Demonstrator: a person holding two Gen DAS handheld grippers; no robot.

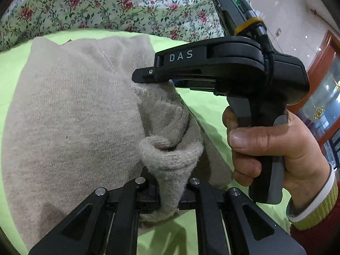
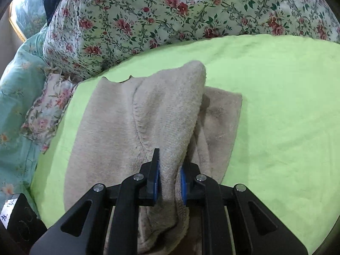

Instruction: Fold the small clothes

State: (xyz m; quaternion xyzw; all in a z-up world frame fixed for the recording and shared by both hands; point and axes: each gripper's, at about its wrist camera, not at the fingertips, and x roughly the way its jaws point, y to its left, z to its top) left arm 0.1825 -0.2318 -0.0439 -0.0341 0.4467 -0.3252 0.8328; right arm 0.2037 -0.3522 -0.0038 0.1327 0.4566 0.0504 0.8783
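Observation:
A small beige knit garment (image 1: 70,114) lies on a lime green sheet (image 1: 204,106). My left gripper (image 1: 169,199) is shut on a rolled fold of the garment near its right edge. In the left wrist view the right gripper (image 1: 146,77) comes in from the right, held by a hand, its jaws shut on the same raised edge a little farther off. In the right wrist view the garment (image 2: 119,114) lies ahead, and my right gripper (image 2: 169,182) is shut on a lifted fold of it, blue pads (image 2: 156,176) pressing the cloth. A lower layer (image 2: 221,114) lies flat to the right.
A floral quilt (image 2: 170,10) is bunched along the far edge of the sheet. A teal floral cover and a frilled pillow (image 2: 44,110) lie at the left. The green sheet (image 2: 276,106) stretches to the right. A wooden glass cabinet (image 1: 325,89) stands at the far right.

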